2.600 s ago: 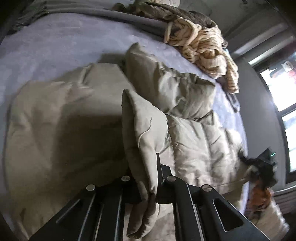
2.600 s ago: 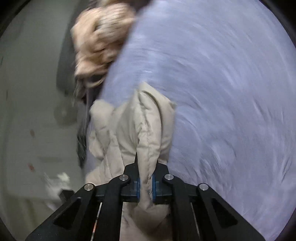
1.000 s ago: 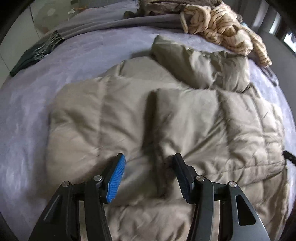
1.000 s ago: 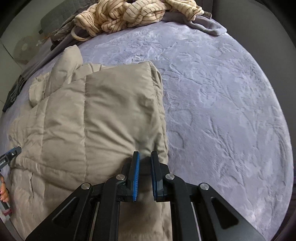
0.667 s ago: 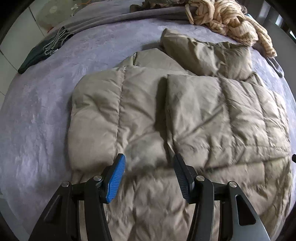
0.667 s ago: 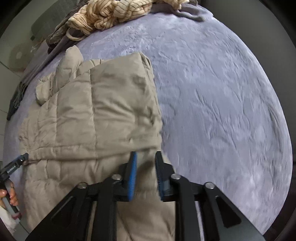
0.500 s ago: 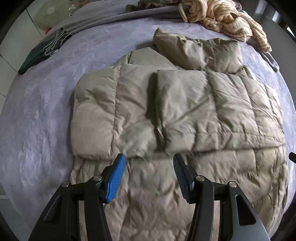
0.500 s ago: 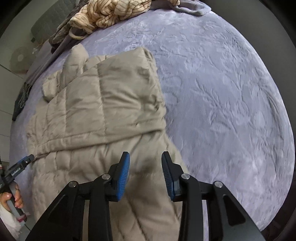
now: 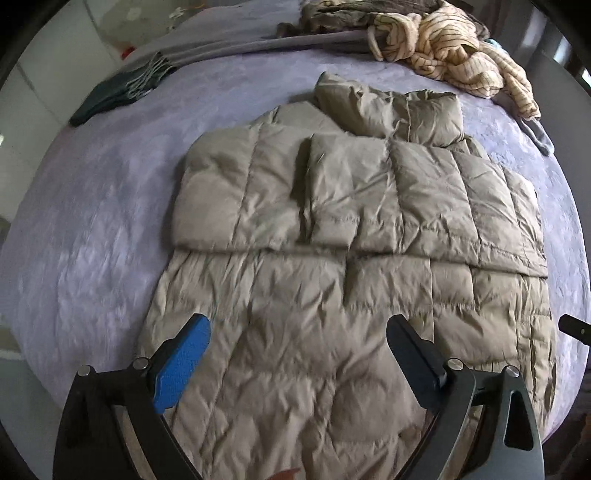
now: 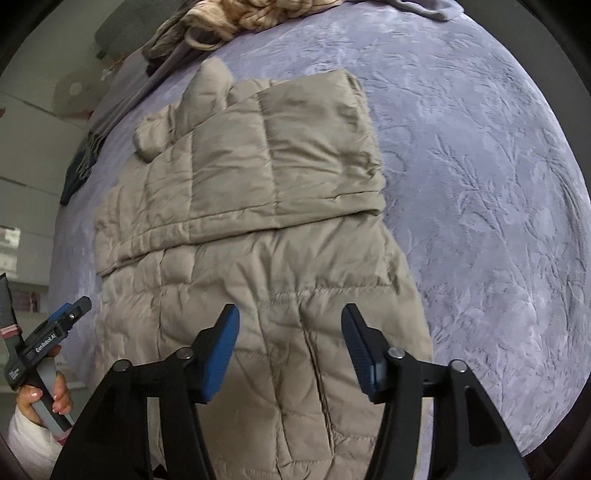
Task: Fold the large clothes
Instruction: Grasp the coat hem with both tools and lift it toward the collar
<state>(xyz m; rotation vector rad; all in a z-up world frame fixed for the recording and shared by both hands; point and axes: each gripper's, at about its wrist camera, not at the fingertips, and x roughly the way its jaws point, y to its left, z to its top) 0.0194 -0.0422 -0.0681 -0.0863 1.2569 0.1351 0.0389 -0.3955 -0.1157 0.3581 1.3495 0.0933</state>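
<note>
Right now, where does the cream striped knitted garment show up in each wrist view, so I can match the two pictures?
Left wrist view: cream striped knitted garment, bunched at the top right, beyond the jacket's hood.
Right wrist view: the same garment, cut off by the top edge, centre-left.
Shared landmark: the beige quilted puffer jacket, lying flat on the lilac embossed bedspread with both sleeves folded in.

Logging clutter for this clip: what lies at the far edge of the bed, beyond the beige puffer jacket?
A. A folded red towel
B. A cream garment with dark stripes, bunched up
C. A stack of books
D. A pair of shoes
B: in the left wrist view, a crumpled cream striped garment lies past the beige puffer jacket on the purple bed cover.
</note>
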